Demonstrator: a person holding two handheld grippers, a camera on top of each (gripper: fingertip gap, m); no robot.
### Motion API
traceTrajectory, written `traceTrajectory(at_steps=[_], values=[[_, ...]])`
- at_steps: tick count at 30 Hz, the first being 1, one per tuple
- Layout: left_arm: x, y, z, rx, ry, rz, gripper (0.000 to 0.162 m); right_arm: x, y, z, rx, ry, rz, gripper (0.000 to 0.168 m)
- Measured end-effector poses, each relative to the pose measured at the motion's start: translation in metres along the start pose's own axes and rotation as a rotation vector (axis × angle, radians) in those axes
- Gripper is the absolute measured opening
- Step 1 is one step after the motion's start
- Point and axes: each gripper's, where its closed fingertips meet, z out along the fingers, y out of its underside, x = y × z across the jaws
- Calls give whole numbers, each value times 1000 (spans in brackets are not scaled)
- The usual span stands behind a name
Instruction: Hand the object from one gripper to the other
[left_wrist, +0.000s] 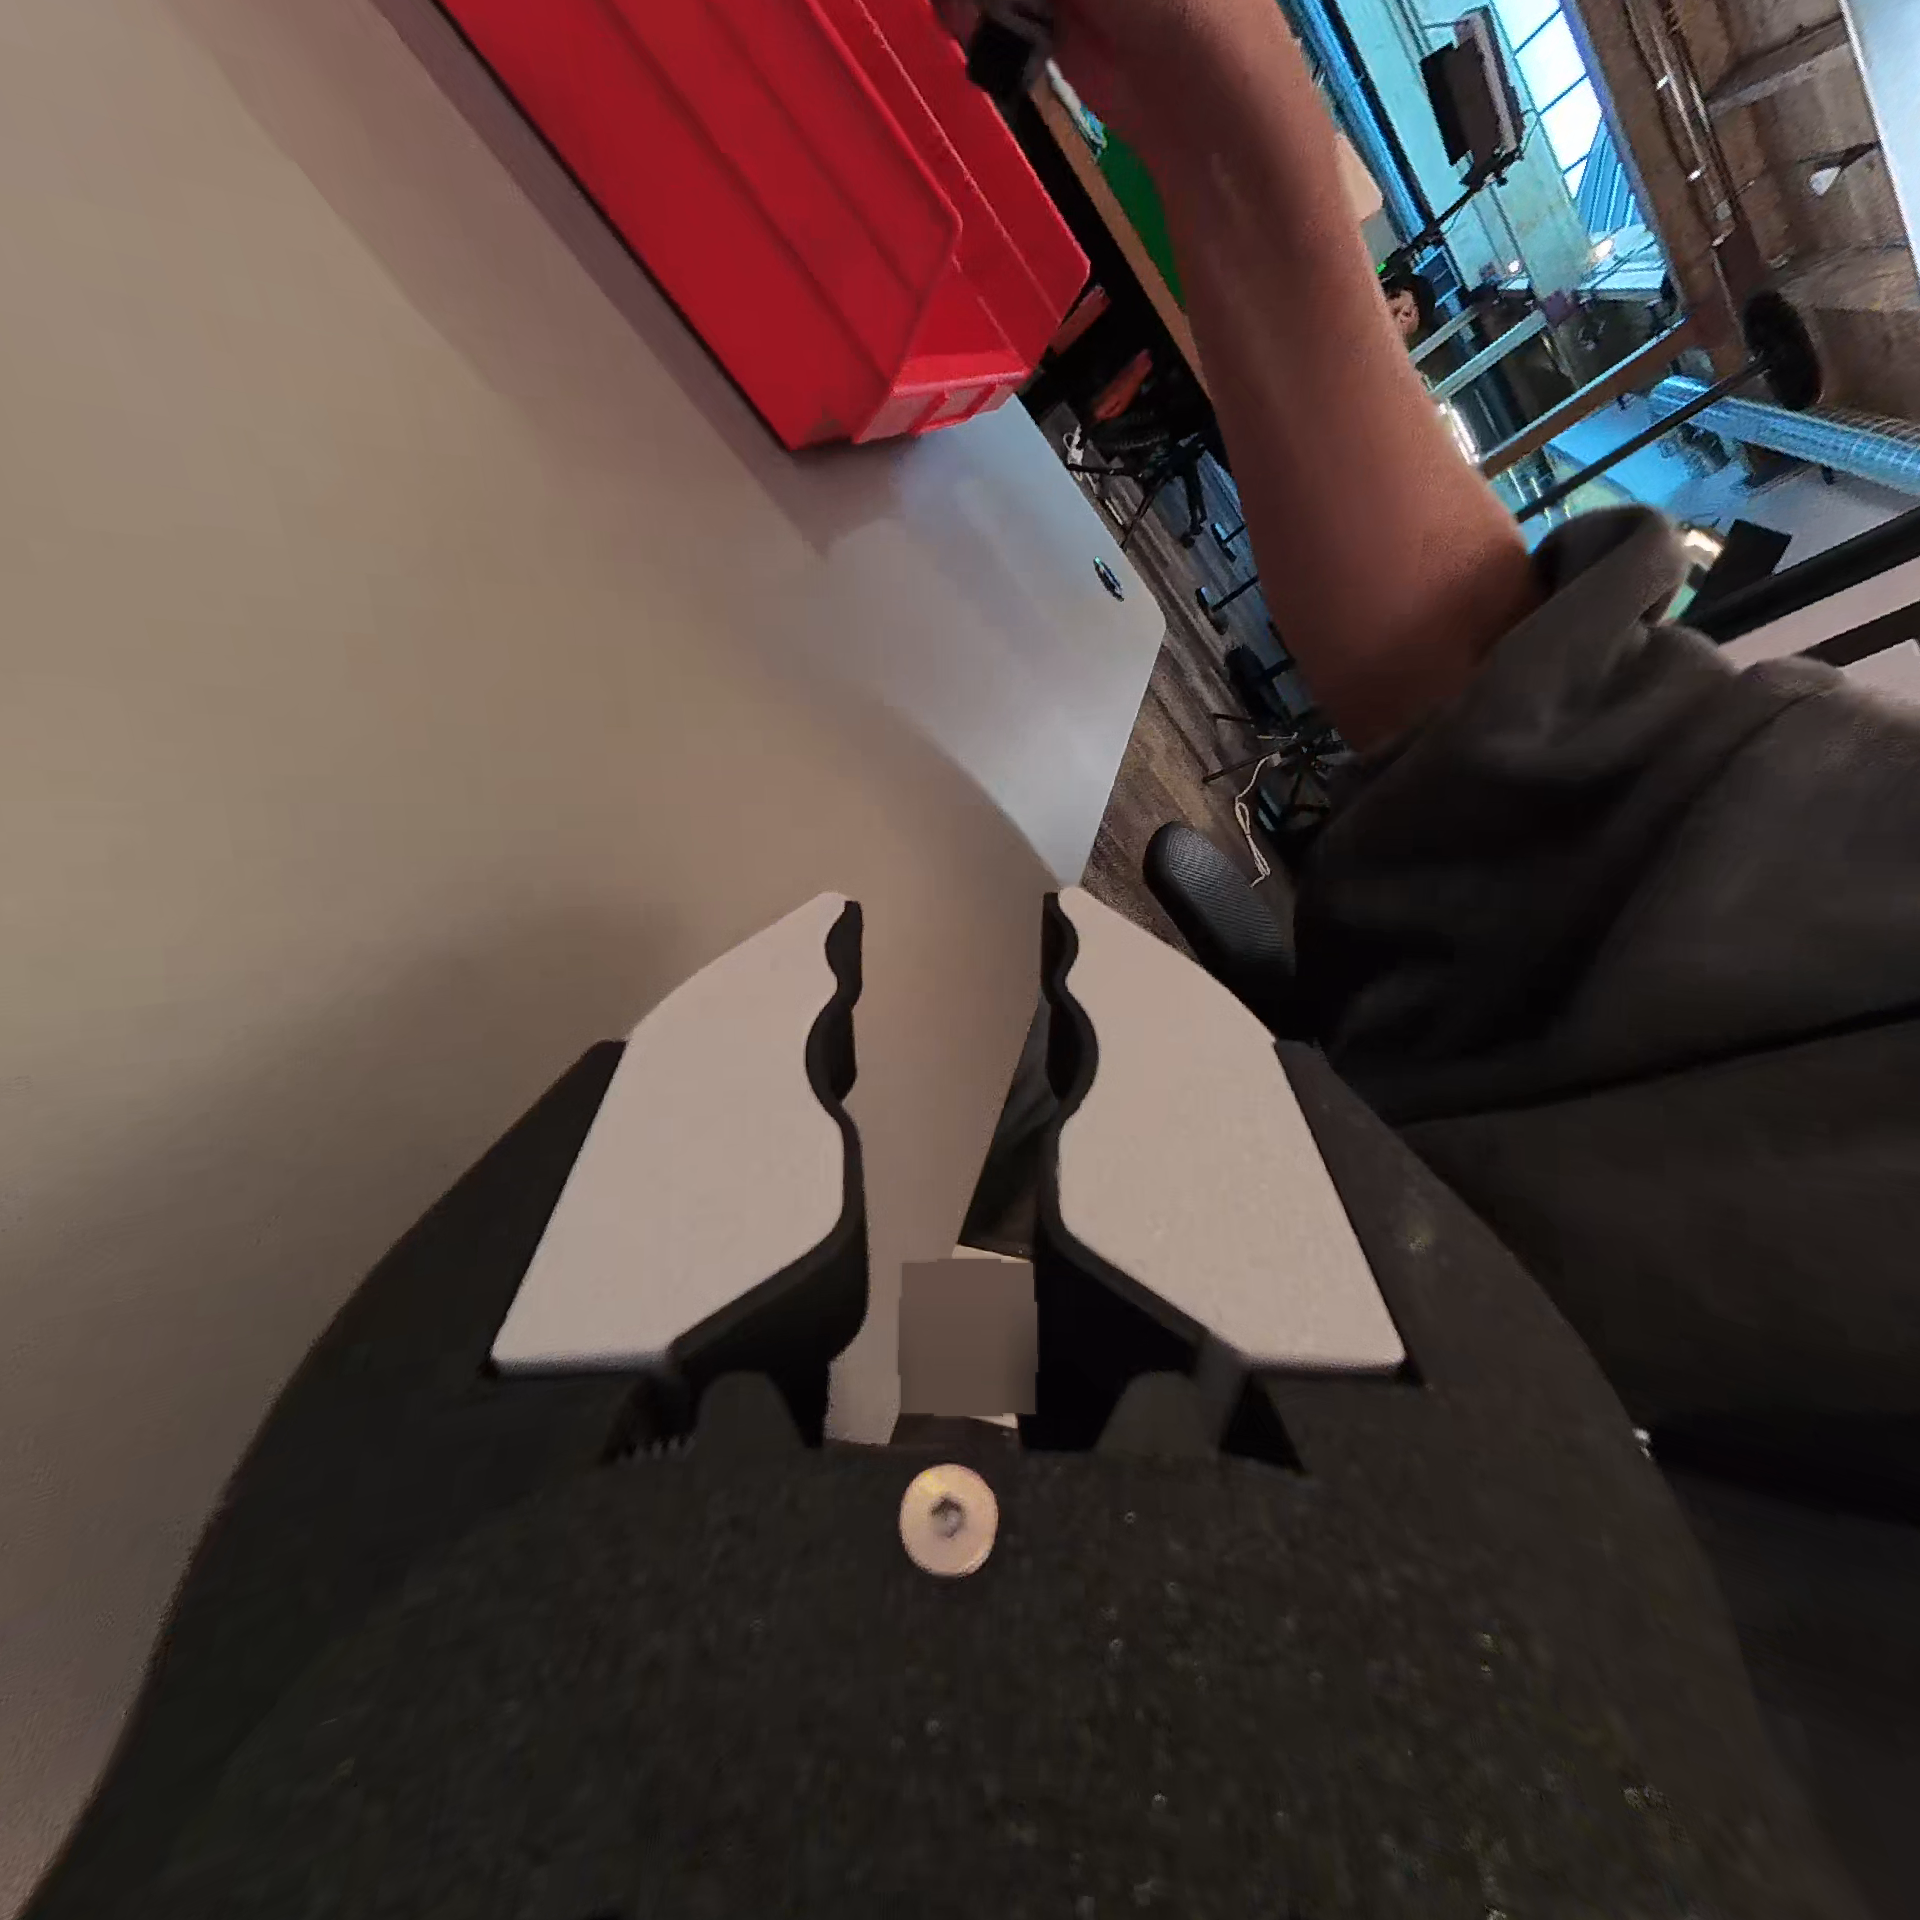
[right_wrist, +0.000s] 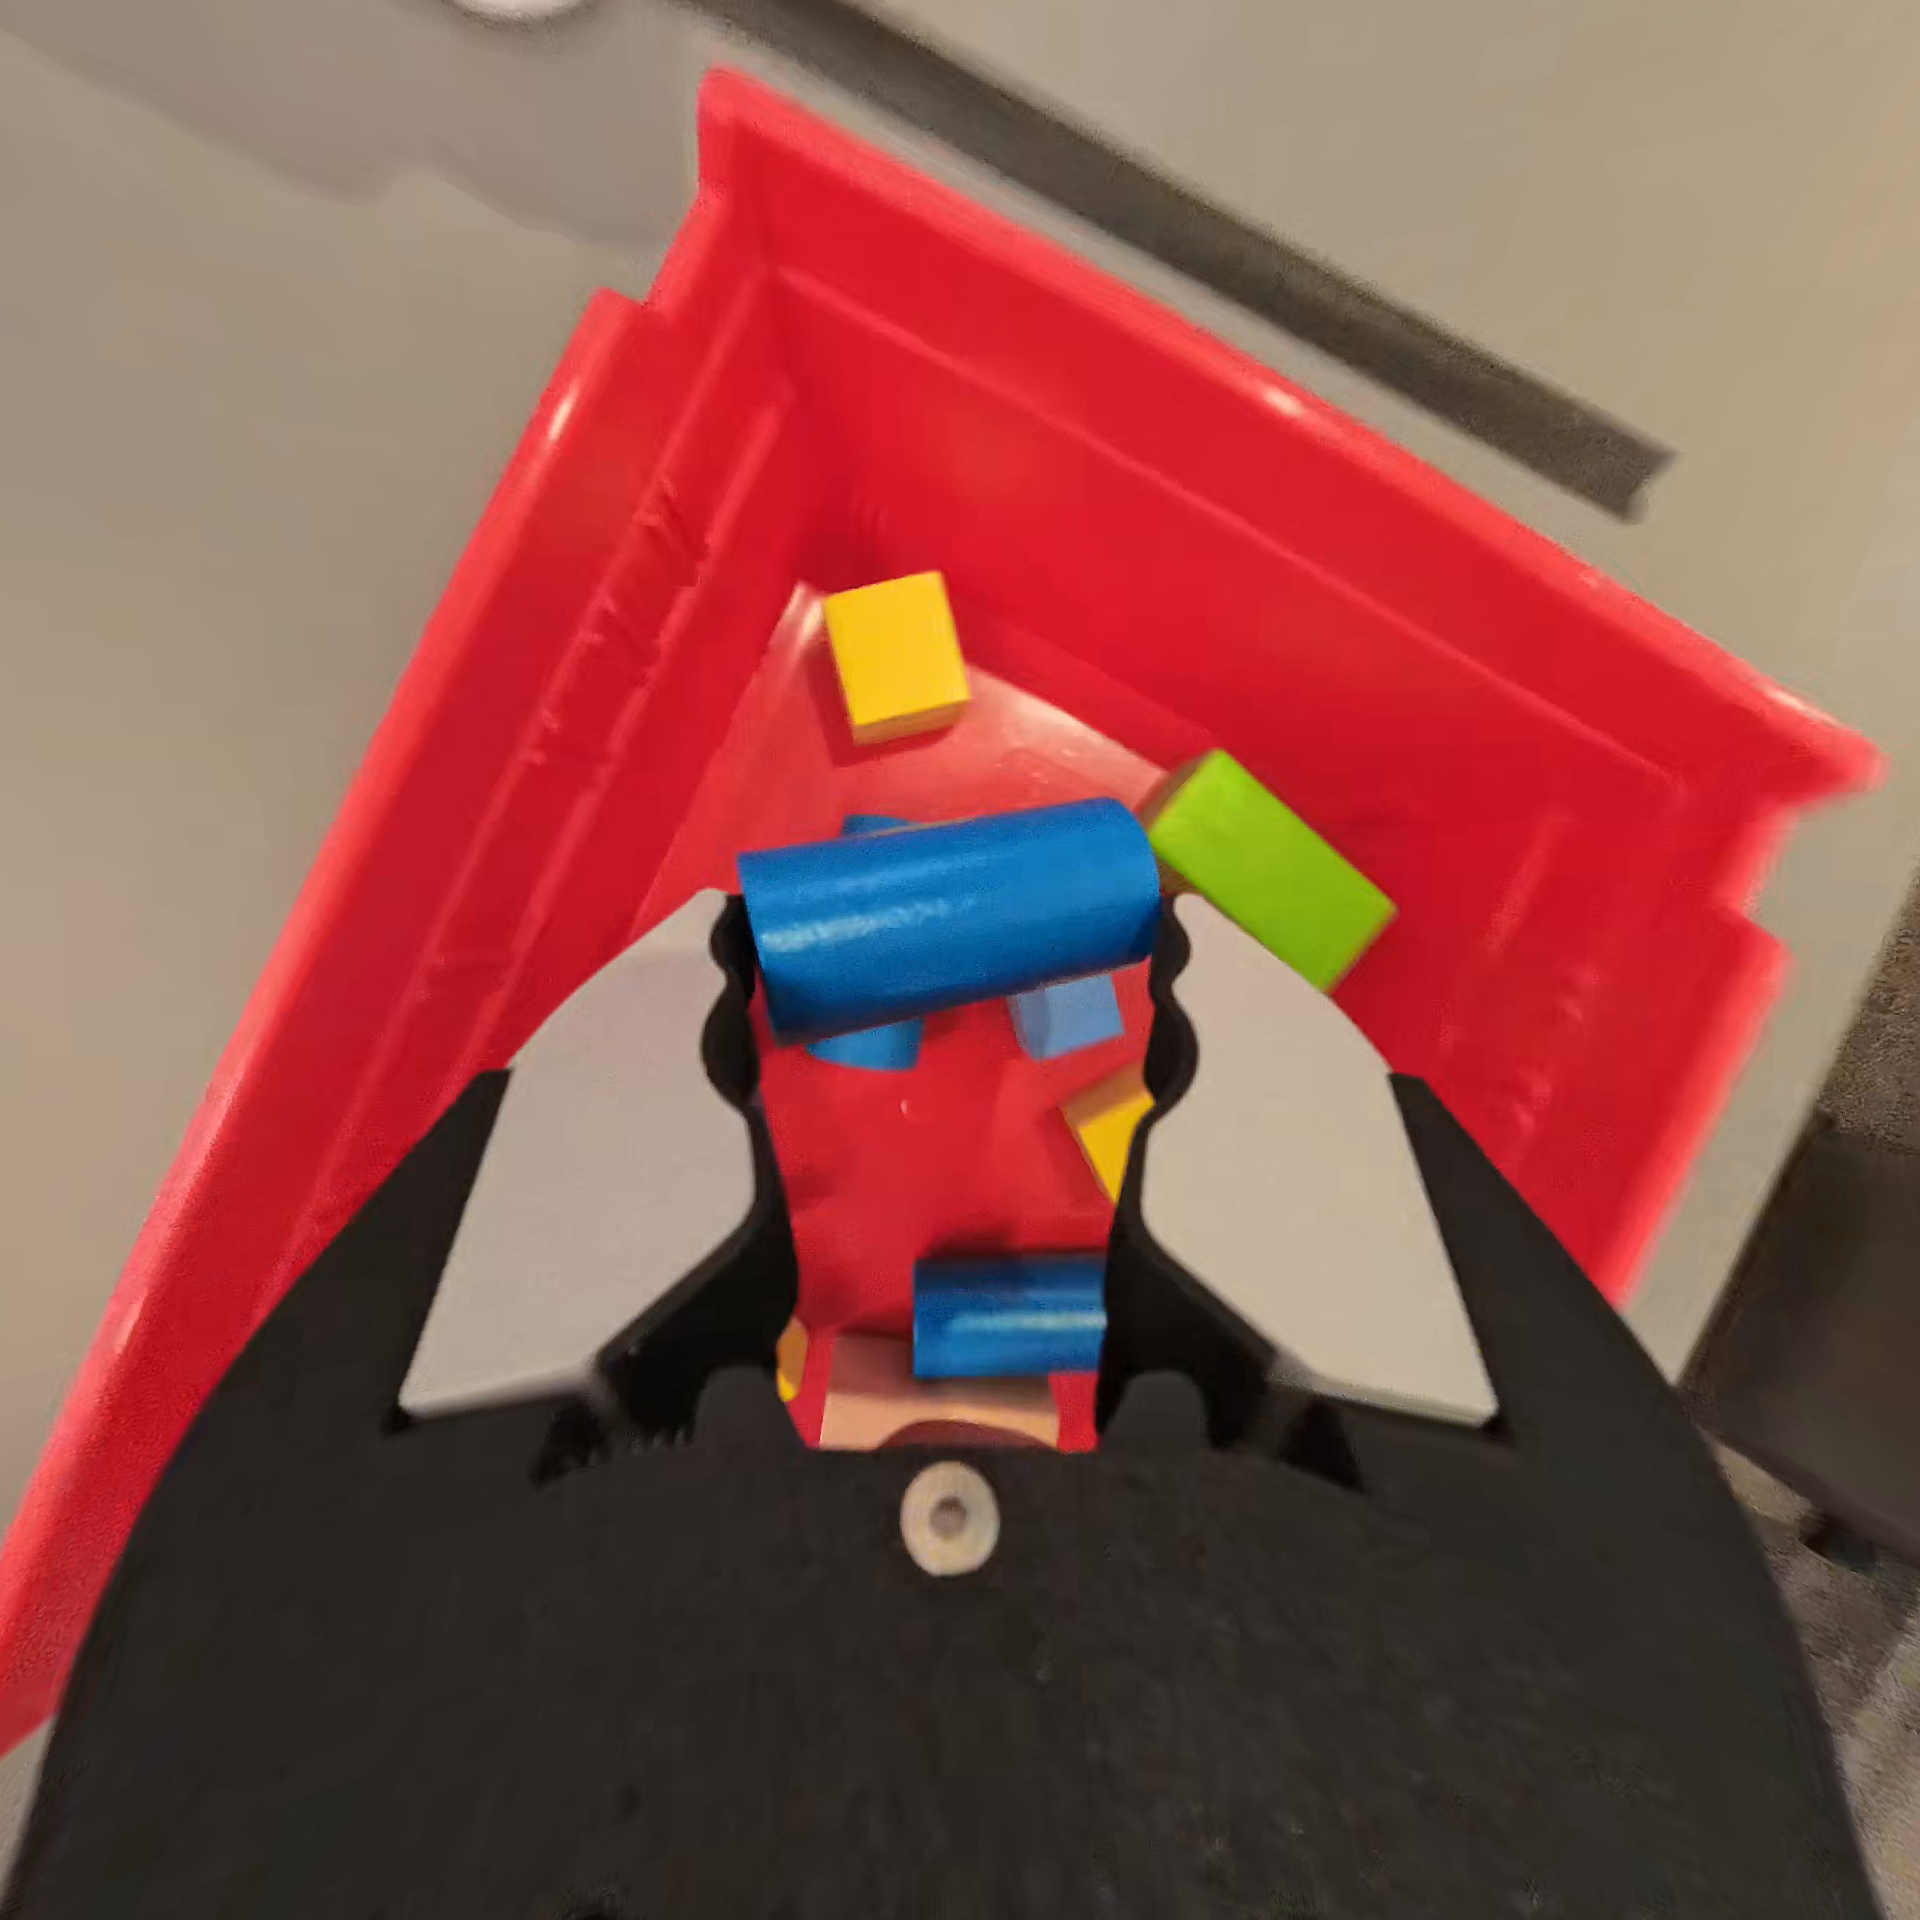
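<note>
Overhead, right hand-held gripper (right_wrist: 951, 920) clamping blue cylinder (right_wrist: 951, 920) above red bin (right_wrist: 1299, 540)

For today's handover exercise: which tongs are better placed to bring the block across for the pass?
Right. The right tongs grip the blue cylinder endwise above the red bin. The left tongs are open and empty over the table, so they should probably wait to receive.
</note>
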Motion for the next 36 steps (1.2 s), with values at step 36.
traceTrajectory(at_steps=[36], values=[[-136,-144,-191,-74,-908,391,39,-291,173,-105,626,-499,15,65]])
